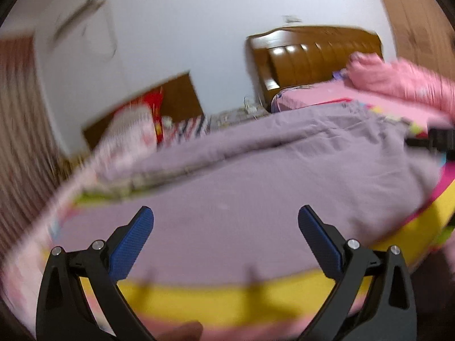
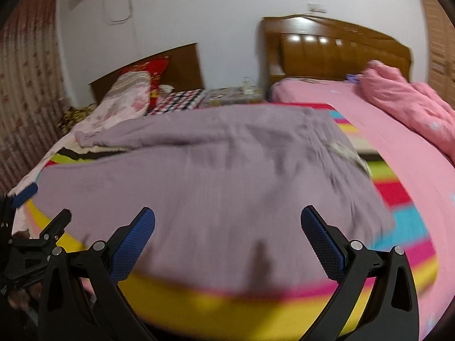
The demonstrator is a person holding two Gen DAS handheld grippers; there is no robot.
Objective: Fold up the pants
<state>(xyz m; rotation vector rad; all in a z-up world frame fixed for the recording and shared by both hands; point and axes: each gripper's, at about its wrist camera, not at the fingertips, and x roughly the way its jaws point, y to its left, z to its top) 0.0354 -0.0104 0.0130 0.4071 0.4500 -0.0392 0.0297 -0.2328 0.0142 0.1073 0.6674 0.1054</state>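
While both wrist views are motion-blurred, the following can be read.

Left gripper (image 1: 226,218): jaws spread wide, nothing between the blue pads (image 1: 133,241); it hovers over the near part of the pants, with no contact visible.

Right gripper (image 2: 227,220): jaws spread wide, blue pads (image 2: 321,244) empty; it sits above the near edge of the pants. In the left wrist view a black part of it shows at the right edge.

Pants (image 2: 204,176): mauve fabric lying spread out and mostly flat on the bed, wrinkled toward the far side. One narrower part runs to the far left and ends in a bunched tip (image 2: 85,137). The near edge lies just inside the yellow band of the cover.

Bed cover (image 2: 398,196): striped in yellow, pink, red, green and cyan; it lies under the pants.

Pink sheet (image 2: 398,130): to the right of the striped cover, with a crumpled pink quilt (image 2: 403,99) on it near the wooden headboard (image 2: 335,48).

Far left: a floral pillow (image 2: 128,93) and a red cushion (image 2: 156,71) against a second, darker headboard (image 2: 176,59).

Left gripper in right wrist view: black frame and one blue pad tip (image 2: 25,196) at the left edge, beside the pants.
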